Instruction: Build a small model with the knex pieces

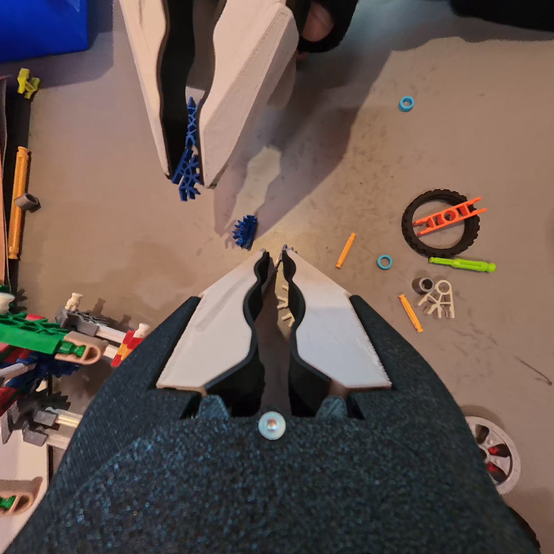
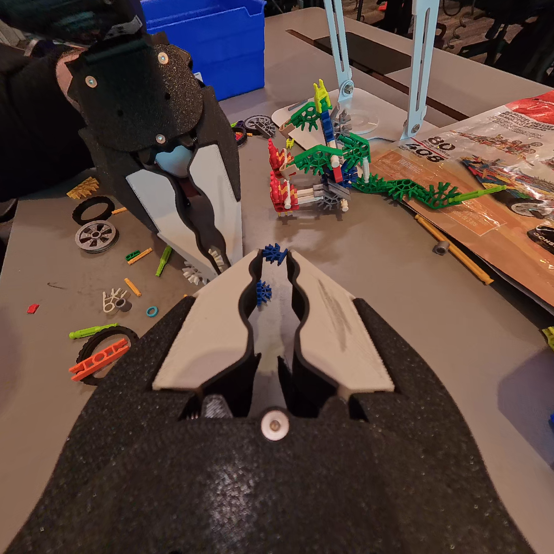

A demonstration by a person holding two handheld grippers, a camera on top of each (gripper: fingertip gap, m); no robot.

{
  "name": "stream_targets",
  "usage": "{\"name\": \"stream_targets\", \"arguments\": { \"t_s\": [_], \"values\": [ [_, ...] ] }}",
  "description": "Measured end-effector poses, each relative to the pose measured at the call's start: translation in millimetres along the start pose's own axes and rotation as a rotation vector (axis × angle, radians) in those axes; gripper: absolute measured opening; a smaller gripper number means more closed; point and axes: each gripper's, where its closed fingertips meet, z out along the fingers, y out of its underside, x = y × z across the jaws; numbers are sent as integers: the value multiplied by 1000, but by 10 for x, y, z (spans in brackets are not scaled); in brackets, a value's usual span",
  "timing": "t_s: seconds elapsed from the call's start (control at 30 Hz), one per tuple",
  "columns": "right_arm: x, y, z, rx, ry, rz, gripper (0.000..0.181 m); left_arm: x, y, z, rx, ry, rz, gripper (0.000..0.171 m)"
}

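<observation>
My left gripper (image 1: 274, 257) is shut on a white snowflake connector (image 1: 282, 253), held edge-on just above the grey table (image 1: 120, 239). In the right wrist view it (image 2: 221, 265) comes down from the left with the white connector (image 2: 216, 257) in its tips, and a second white connector (image 2: 193, 273) lies beside it. My right gripper (image 2: 274, 254) is shut on a blue snowflake connector (image 2: 274, 253). In the left wrist view it (image 1: 189, 180) hangs from the top holding the blue piece (image 1: 188, 171). Another blue connector (image 1: 245, 231) lies on the table between both grippers, also visible in the right wrist view (image 2: 263, 292).
A multicoloured rod-and-connector model (image 2: 323, 168) stands behind the grippers, with a blue bin (image 2: 209, 39), a pale metal stand (image 2: 419, 75) and a printed plastic bag (image 2: 479, 168) around it. A black tyre holding an orange piece (image 1: 440, 223), a grey wheel hub (image 2: 96, 236) and small rods lie scattered.
</observation>
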Motion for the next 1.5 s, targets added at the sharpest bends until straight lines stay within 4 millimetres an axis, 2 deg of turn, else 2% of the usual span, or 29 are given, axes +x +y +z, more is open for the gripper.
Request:
{"name": "stream_targets", "arguments": {
  "t_s": [0.5,0.77,1.0,1.3,1.5],
  "values": [
    [-3,6,6,-4,0,-2,15,-32,104,-43,-53,-19,2,13],
    [-6,8,8,-6,-1,-4,15,128,98,-55,-75,21,76,14],
    [-4,8,7,-6,0,-4,15,46,90,-10,-74,-35,103,10],
    [-7,9,7,-6,-1,-5,15,62,66,14,-66,-30,119,7],
    [-10,4,5,-5,-1,-6,15,-5,34,10,-45,-63,113,12]
  ]
}}
